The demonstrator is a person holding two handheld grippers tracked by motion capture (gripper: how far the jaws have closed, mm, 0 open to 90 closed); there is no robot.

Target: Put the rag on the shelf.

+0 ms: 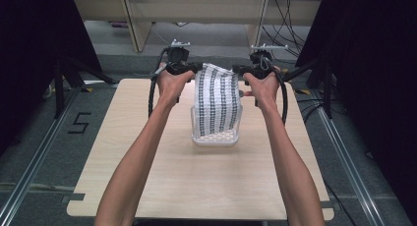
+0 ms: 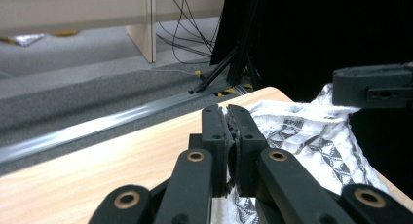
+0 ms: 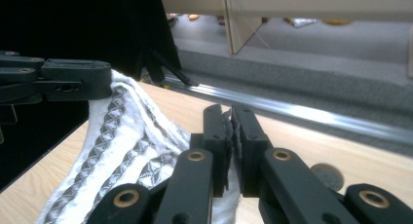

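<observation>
A white cloth (image 1: pixel 217 100) with dark patterned stripes hangs between the two grippers, held up above the wooden surface (image 1: pixel 196 182). The left gripper (image 1: pixel 193 69) has its jaws closed on one top corner of the cloth. The right gripper (image 1: pixel 238 70) has its jaws closed on the other top corner. The cloth drops down from both sets of jaws into a clear box (image 1: pixel 216 137) that sits on the surface right under them.

In the left gripper view, a bit of cloth (image 2: pixel 311 136) is pinched between the jaws, and the rest spreads to the right toward the other gripper. In the right gripper view, a round coin-like thing (image 3: pixel 327 175) lies on the surface just right of the jaws.
</observation>
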